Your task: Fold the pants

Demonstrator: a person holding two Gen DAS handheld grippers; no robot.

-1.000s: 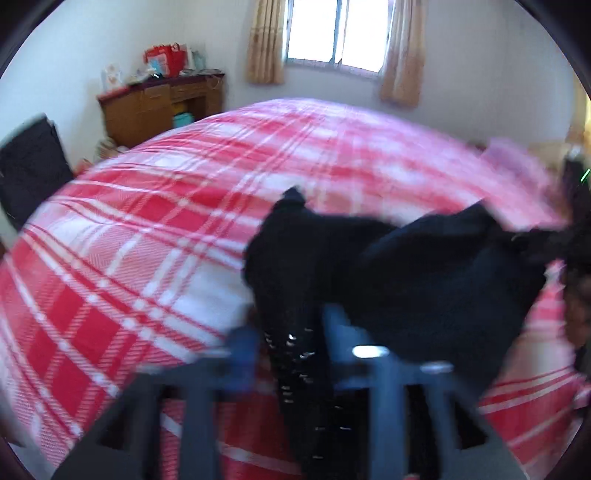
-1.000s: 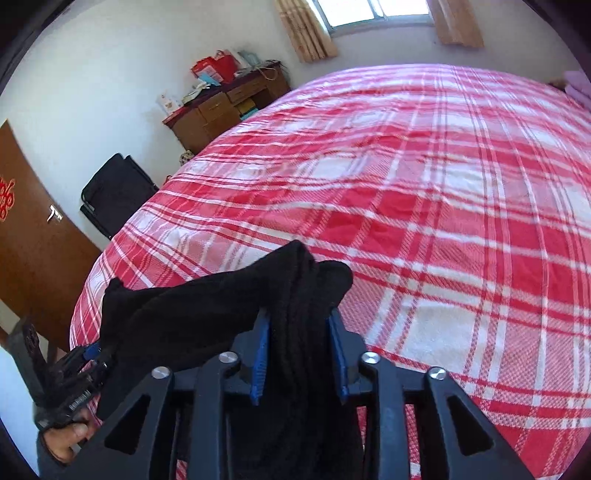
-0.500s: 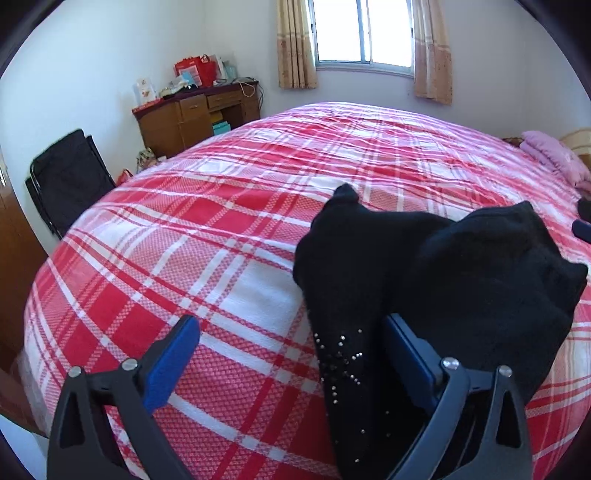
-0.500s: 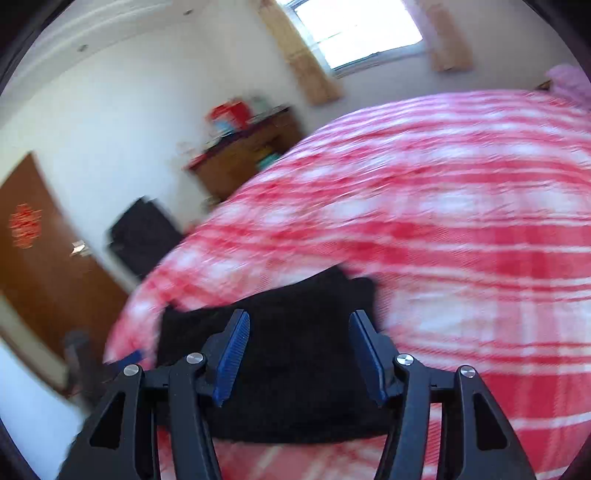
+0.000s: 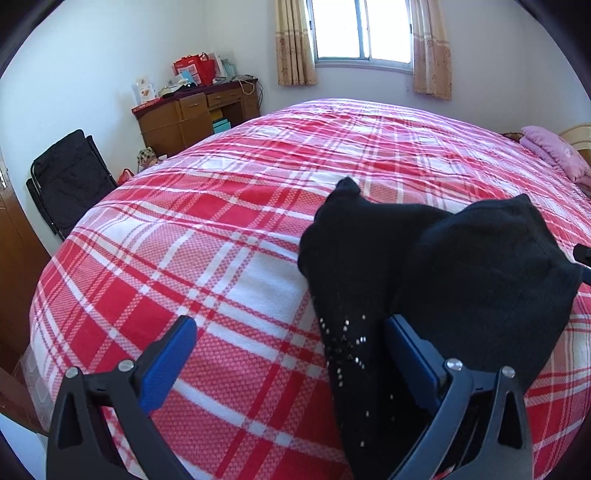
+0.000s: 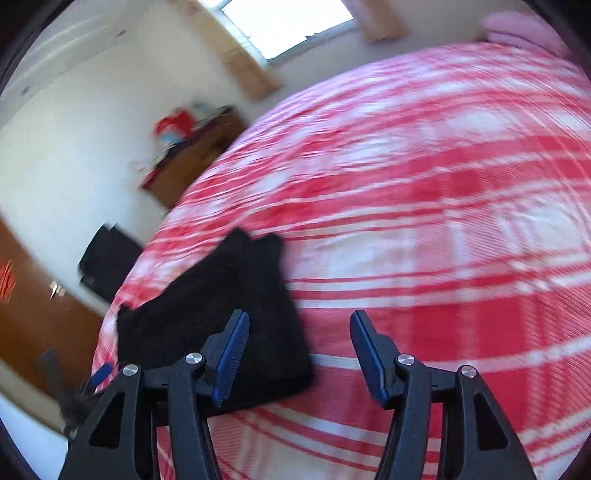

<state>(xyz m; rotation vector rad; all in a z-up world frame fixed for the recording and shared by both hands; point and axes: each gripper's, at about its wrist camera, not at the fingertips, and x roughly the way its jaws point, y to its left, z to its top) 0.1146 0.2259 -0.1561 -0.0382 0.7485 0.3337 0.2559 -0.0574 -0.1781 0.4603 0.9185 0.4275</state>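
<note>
Both grippers have let go since a second ago: left gripper [image 5: 288, 354] jaws spread wide, right gripper [image 6: 299, 354] jaws apart and empty beside the black pants [image 5: 436, 280], bunched near the plaid bedspread [image 5: 221, 236] edge; loose folds may slump open.

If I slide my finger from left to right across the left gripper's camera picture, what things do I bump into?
black folding chair → wooden desk → window → black pants → pink pillow
</note>
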